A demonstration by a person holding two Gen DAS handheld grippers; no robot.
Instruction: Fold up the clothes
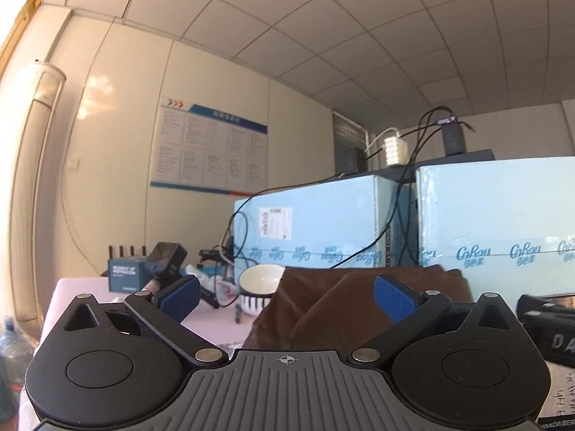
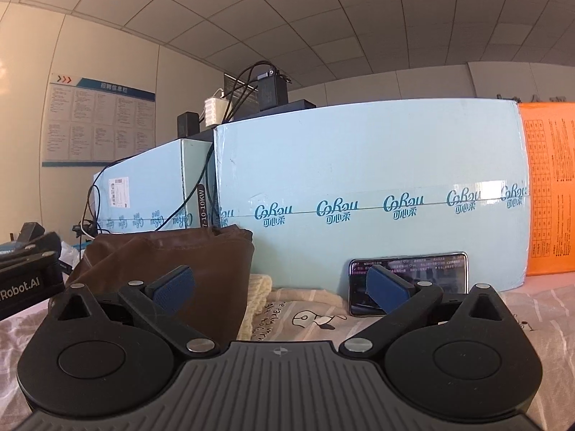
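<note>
Left wrist view: 1 brown garment [image 1: 323,301] lies bunched on the pale pink cloth [image 1: 212,327] covering the table, directly ahead of the left gripper [image 1: 287,298]. Its 2 blue-padded fingers [image 1: 393,298] stand wide apart with nothing clamped; the right-hand pad overlaps the garment in this view, but contact cannot be confirmed. 1 bowl [image 1: 259,285], white with a striped base, sits just beside the garment's left edge. Behind both stand 2 light blue cartons [image 1: 312,222], with black cables [image 1: 406,186] draped over them. 1 notice board [image 1: 212,147] hangs on the far wall.

Right wrist view: the brown garment [image 2: 172,262] sits ahead and left of the right gripper [image 2: 280,287], resting against the base of the large blue carton [image 2: 370,179]. The right gripper's jaws are spread to full width and hold nothing; the left pad [image 2: 174,287] appears in front of the garment. 1 cream knitted item [image 2: 257,301] lies just beside the garment's right edge, on a printed cloth [image 2: 309,319]. 1 phone [image 2: 413,276] leans on its long edge against the carton, partly hidden by the right pad. 1 orange sheet [image 2: 550,186] stands at the carton's right end.
</note>
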